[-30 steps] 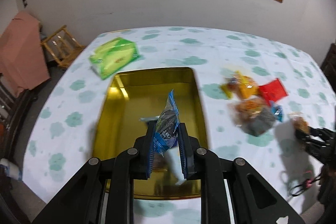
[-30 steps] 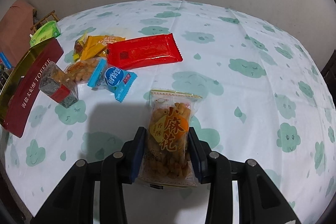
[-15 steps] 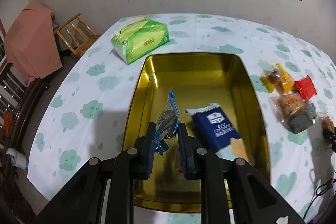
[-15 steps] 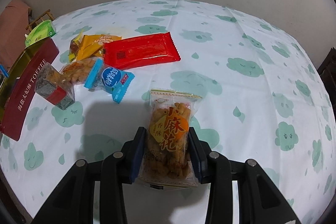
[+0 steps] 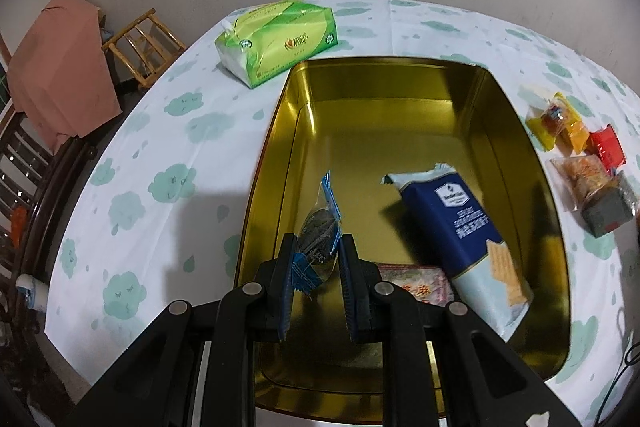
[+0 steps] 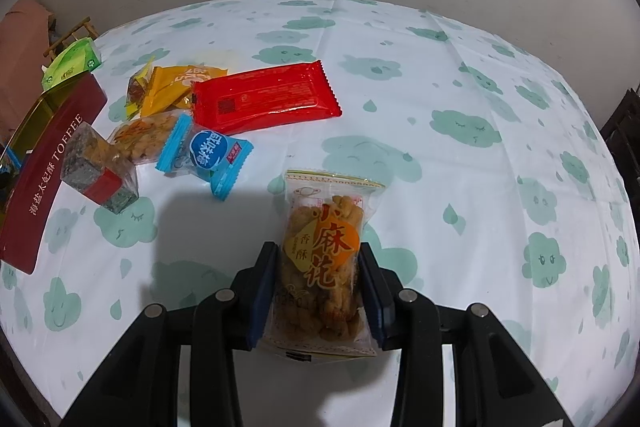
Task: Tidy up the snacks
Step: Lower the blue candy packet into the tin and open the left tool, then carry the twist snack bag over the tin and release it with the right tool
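The left gripper pinches a small blue-edged clear snack packet over the gold rectangular metal tin; right of its jaws a navy-and-white biscuit pack lies in the tin. The right gripper clamps a clear bag of fried dough twists above the cloud-print tablecloth, with loose snacks left of its jaws.

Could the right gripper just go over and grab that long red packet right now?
Probably not yet: the right gripper is shut on the fried-twist snack bag. The red packet itself lies uncovered on the tablecloth, with nothing blocking the way.
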Motion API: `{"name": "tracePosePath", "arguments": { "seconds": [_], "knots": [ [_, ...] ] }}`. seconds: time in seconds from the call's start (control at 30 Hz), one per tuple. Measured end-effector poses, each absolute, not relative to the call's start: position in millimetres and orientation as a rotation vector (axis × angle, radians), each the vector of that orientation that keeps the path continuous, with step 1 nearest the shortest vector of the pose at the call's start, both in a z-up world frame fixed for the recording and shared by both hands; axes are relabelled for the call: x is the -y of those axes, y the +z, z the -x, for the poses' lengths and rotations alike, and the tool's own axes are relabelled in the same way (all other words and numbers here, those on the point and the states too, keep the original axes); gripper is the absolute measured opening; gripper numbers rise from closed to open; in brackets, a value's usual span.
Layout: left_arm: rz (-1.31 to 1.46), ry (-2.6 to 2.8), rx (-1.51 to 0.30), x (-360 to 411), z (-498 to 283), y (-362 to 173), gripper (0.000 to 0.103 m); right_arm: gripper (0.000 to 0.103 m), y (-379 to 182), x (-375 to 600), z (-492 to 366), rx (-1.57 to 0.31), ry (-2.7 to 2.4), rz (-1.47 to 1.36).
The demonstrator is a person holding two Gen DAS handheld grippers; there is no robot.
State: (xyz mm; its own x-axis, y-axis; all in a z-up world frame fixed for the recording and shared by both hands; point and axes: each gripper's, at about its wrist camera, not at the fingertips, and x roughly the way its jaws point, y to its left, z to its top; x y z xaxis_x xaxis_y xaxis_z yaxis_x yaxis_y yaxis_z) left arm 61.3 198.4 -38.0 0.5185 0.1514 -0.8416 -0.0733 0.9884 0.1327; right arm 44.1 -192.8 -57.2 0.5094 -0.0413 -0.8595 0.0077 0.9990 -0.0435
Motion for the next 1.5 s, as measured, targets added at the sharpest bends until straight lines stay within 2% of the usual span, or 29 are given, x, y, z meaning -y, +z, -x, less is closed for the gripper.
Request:
{"name": "tracePosePath", "arguments": {
  "seconds": [0.6,0.83,1.03,1.2,1.3,1.5],
  "knots": [
    [-0.098,0.134,-1.045,-203.2,-61.6,-51.7,0.022,0.040,-57.5,190.7,-45.5,-1.044,-0.063,0.028],
    [-0.090,0.124,-1.039,-202.8,-61.0,-49.9,0.028,0.040,-54.7,189.8,-46.0,-1.035,-0.064,0.030],
    [-0.089,0.121,-1.024,-201.2,-58.8,-45.3,0.038,0.040,-42.6,176.9,-44.5,-1.002,-0.060,0.056],
    [-0.060,0.102,-1.006,-203.2,-55.8,-36.9,0.040,0.040,-23.2,158.9,-43.2,-0.961,-0.025,0.063],
    [-0.052,0.099,-0.979,-203.9,-52.4,-28.0,0.055,0.040,-10.1,143.5,-43.2,-0.931,0.009,0.068],
    [-0.062,0.082,-0.923,-201.0,-46.3,-8.8,0.060,0.040,14.8,94.6,-48.3,-0.883,0.130,0.091]
  ]
}}
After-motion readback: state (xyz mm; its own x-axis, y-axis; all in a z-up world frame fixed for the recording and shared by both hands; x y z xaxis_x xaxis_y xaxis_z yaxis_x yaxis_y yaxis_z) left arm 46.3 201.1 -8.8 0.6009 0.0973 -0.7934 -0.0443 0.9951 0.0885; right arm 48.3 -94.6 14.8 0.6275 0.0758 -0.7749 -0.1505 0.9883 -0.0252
